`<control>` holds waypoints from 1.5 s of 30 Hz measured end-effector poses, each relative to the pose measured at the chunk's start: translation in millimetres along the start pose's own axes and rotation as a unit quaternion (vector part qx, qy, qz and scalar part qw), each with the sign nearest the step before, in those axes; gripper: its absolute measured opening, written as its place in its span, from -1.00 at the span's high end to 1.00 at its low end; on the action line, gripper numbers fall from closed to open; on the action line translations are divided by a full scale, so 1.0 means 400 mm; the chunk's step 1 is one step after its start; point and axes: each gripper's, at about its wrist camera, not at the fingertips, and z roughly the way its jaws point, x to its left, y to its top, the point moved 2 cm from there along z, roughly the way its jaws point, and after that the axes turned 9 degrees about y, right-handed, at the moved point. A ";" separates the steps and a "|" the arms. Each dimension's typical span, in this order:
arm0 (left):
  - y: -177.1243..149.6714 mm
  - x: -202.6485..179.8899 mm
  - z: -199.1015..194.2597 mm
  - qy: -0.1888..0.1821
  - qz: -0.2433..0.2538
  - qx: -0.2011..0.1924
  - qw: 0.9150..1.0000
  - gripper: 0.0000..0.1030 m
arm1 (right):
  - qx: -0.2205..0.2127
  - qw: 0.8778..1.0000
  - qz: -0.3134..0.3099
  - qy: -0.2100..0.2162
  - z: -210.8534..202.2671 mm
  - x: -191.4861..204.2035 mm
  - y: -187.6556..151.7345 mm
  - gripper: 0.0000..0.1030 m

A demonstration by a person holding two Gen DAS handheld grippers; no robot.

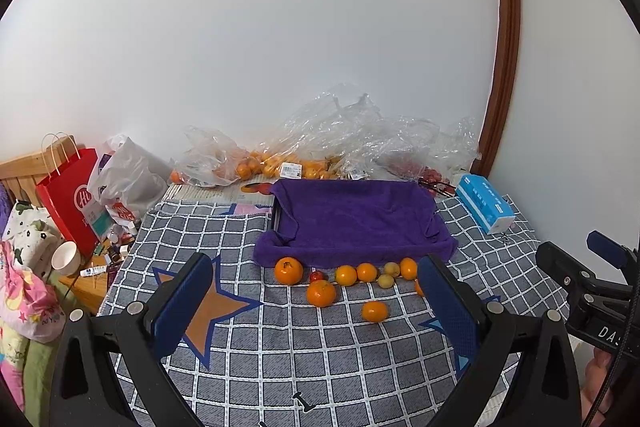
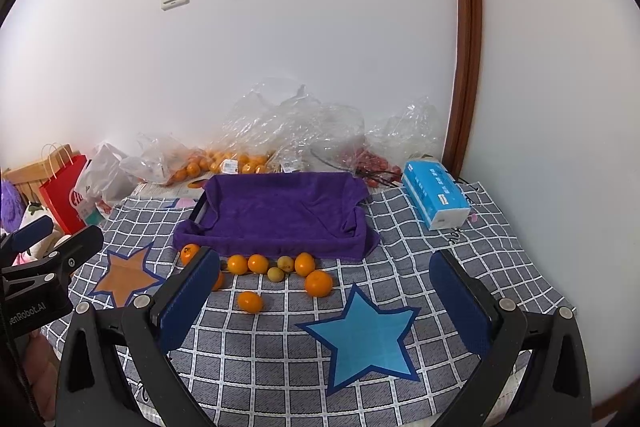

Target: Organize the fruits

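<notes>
Left gripper (image 1: 314,291) fingers spread, empty | right gripper (image 2: 324,287) likewise | loose oranges (image 1: 321,293) line towel-lined tray (image 1: 356,219), likely awaiting sorting into it

Right gripper (image 2: 324,303): my jaws stand wide apart, holding nothing, above the checked cloth (image 2: 420,251).
Tray (image 2: 280,215): I see it draped in a purple towel — nothing inside.
Fruit (image 2: 276,273): oranges and two small yellowish ones scattered just before the tray's near edge.
Tissue pack (image 2: 434,193): right of the tray.
Left gripper (image 2: 40,247): at my left edge — state unclear.
</notes>
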 end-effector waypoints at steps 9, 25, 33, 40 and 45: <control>0.001 0.000 0.002 -0.001 0.000 0.000 1.000 -0.99 | 0.001 1.000 0.001 0.000 0.002 -0.001 0.001 -1.00; 0.000 -0.002 0.003 0.001 0.001 0.001 1.000 -0.99 | 0.001 1.000 0.002 0.001 0.002 -0.003 0.000 -1.00; -0.001 -0.003 0.008 -0.001 -0.001 0.002 1.000 -0.99 | -0.001 1.000 -0.002 0.004 0.001 0.001 0.000 -1.00; -0.001 -0.005 0.009 -0.002 -0.001 0.003 1.000 -0.99 | -0.003 1.000 -0.002 0.003 -0.003 0.003 -0.002 -1.00; -0.002 -0.007 0.012 -0.002 -0.002 0.003 1.000 -0.99 | -0.004 1.000 -0.002 0.002 -0.004 0.000 -0.003 -1.00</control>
